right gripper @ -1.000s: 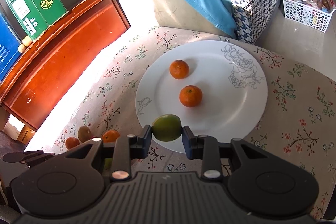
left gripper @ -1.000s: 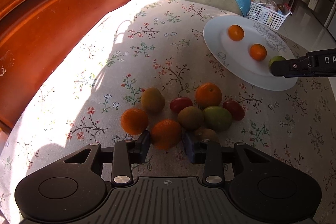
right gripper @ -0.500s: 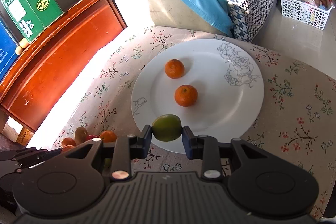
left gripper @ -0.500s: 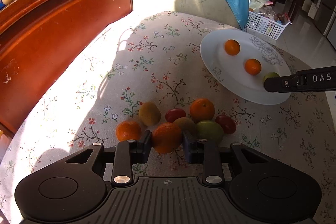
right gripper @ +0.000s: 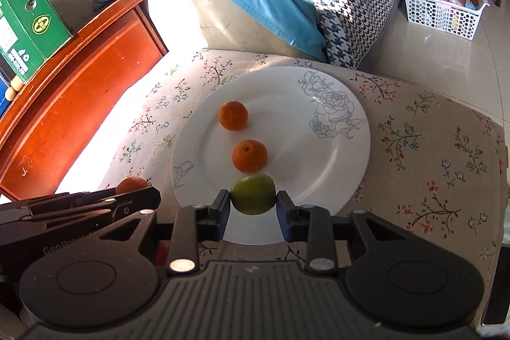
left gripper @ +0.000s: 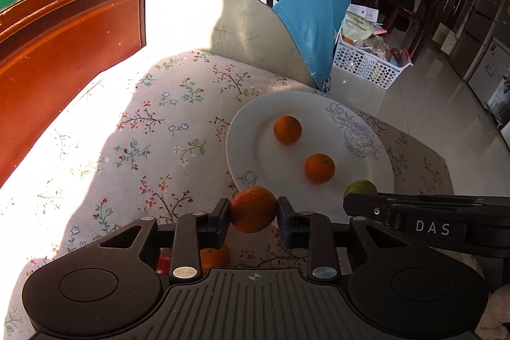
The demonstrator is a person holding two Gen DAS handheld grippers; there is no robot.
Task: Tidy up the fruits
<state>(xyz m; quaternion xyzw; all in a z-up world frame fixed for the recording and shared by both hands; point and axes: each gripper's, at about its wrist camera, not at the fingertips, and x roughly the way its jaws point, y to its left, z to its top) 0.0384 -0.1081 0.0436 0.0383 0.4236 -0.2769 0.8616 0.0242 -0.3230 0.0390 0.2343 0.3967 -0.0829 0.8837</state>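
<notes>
With two oranges (right gripper: 249, 155) sitting on the plate (right gripper: 344, 161), the right gripper (right gripper: 253, 207) is gripping a lime (right gripper: 253, 194) over its near rim, the left gripper (left gripper: 253, 217) is clamping an orange (left gripper: 253, 208) beside it, and more fruit (left gripper: 215, 257) is waiting on the cloth.

The plate (right gripper: 334, 180) lies on the counter (right gripper: 430, 148). Two oranges (right gripper: 233, 115) sit on it, one behind the other (right gripper: 249, 156), apart. The lime (right gripper: 252, 194) is over the plate's near rim, just before the nearer orange. A held orange (left gripper: 253, 209) is off the plate's left near edge. A cabinet (right gripper: 79, 91) stands left; a basket (right gripper: 440, 11) on the floor far right.
</notes>
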